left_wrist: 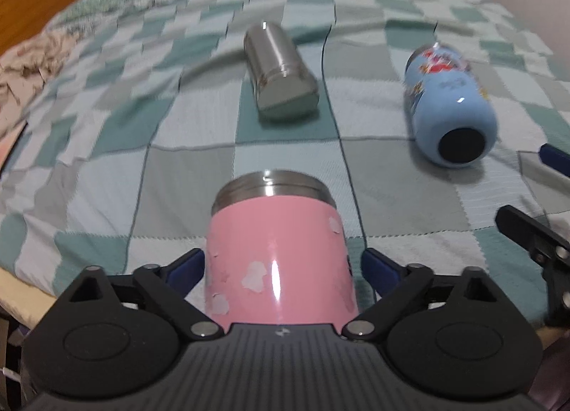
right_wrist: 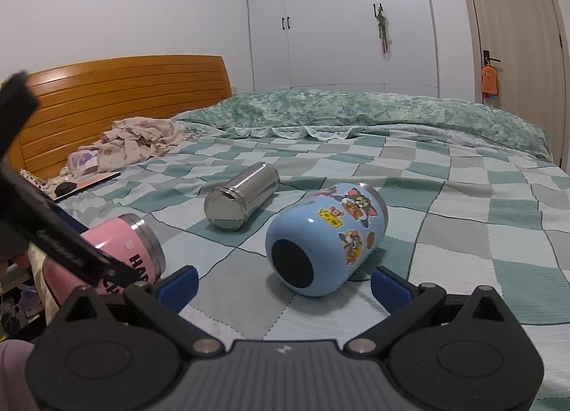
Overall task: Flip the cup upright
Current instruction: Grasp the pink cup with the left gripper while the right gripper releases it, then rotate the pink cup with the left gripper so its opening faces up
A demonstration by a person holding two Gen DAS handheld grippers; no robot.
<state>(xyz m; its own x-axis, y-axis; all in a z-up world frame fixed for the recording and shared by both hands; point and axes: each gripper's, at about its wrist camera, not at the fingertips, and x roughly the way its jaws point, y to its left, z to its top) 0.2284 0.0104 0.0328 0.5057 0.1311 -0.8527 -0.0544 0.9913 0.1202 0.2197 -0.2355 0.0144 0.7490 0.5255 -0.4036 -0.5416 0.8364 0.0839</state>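
A pink cup [left_wrist: 279, 261] with a steel rim lies between the blue pads of my left gripper [left_wrist: 283, 265], rim pointing away; the pads sit at its sides, and contact is not clear. It also shows in the right wrist view [right_wrist: 121, 250]. A steel cup [left_wrist: 279, 72] lies on its side farther off, also in the right wrist view [right_wrist: 242, 197]. A blue sticker-covered cup [right_wrist: 324, 236] lies on its side with its dark base toward my open, empty right gripper [right_wrist: 285, 279]; it shows in the left view too [left_wrist: 450, 104].
All cups lie on a green and grey checked blanket [right_wrist: 463, 233] on a bed. A wooden headboard [right_wrist: 124, 90] and crumpled clothes [right_wrist: 135, 140] are at the left. White wardrobes [right_wrist: 338, 19] and a door [right_wrist: 516, 37] stand behind. The right gripper's fingers show in the left view [left_wrist: 534, 236].
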